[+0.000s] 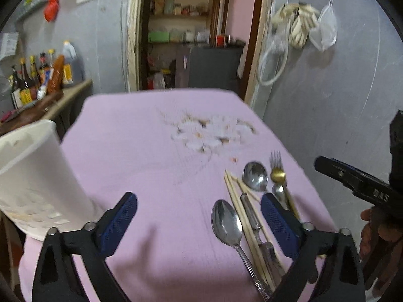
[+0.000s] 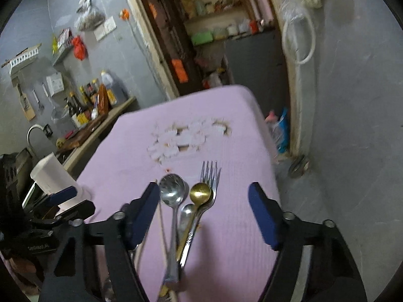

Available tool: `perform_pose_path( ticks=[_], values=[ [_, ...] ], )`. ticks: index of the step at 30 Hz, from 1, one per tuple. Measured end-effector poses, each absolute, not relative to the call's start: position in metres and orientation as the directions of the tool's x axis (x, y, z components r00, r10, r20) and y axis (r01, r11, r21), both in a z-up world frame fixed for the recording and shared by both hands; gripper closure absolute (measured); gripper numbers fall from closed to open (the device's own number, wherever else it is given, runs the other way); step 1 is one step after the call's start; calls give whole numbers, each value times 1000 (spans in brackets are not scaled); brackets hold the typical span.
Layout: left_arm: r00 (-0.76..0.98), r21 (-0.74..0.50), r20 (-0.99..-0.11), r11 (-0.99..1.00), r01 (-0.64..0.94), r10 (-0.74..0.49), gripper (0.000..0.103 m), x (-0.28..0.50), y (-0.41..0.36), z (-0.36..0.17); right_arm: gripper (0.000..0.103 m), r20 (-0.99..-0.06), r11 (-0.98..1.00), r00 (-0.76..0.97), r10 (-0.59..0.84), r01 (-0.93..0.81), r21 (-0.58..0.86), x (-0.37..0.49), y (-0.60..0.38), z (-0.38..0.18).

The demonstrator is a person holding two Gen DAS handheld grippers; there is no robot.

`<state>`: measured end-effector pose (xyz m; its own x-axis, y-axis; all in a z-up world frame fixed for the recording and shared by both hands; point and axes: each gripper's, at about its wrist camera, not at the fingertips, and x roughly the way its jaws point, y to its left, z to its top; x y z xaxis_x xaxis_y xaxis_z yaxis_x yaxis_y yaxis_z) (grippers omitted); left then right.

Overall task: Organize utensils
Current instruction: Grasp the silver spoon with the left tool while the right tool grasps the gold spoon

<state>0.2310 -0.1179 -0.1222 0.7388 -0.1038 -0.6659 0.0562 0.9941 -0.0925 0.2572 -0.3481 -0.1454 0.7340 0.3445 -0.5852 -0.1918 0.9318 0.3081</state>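
Observation:
Several utensils lie side by side on the pink tablecloth point(image 1: 141, 151): a steel spoon point(image 1: 225, 222), wooden chopsticks point(image 1: 235, 201), a steel-handled knife point(image 1: 252, 216), a round steel spoon point(image 1: 255, 176), a gold spoon point(image 1: 277, 175) and a fork point(image 1: 275, 157). My left gripper point(image 1: 201, 211) is open just left of them, its right pad over the handles. In the right wrist view my right gripper point(image 2: 204, 211) is open above the round spoon point(image 2: 172, 188), gold spoon point(image 2: 200, 192) and fork point(image 2: 210, 173). Its pads touch nothing. A white utensil holder point(image 1: 37, 176) stands at the table's left edge.
A worn white patch point(image 1: 214, 133) marks the cloth's middle. Left of the table is a counter with sauce bottles point(image 1: 37, 75) and a sink tap point(image 2: 35, 130). Behind the table are a doorway with shelves point(image 1: 186, 25) and a grey wall point(image 1: 327, 100). A hand point(image 1: 372, 229) shows at the right.

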Motion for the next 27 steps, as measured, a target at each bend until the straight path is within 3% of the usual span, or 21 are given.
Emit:
perform_pose_path(
  ticks=[8, 12, 23, 27],
  values=[
    [606, -193, -768, 977, 94, -210, 51, 263, -115, -153, 68, -638, 892, 624, 451, -304, 334, 295, -339, -177],
    [594, -185, -775, 976, 114, -216, 59, 271, -117, -159, 81, -656, 871, 573, 491, -343, 352, 307, -336, -185],
    [563, -172, -793, 972, 157, -231, 78, 272, -126, -159, 92, -673, 831, 493, 551, -392, 394, 316, -336, -198],
    [544, -228, -791, 960, 163, -281, 78, 268, -121, -159, 92, -684, 822, 467, 561, -418, 388, 314, -334, -199]
  ],
)
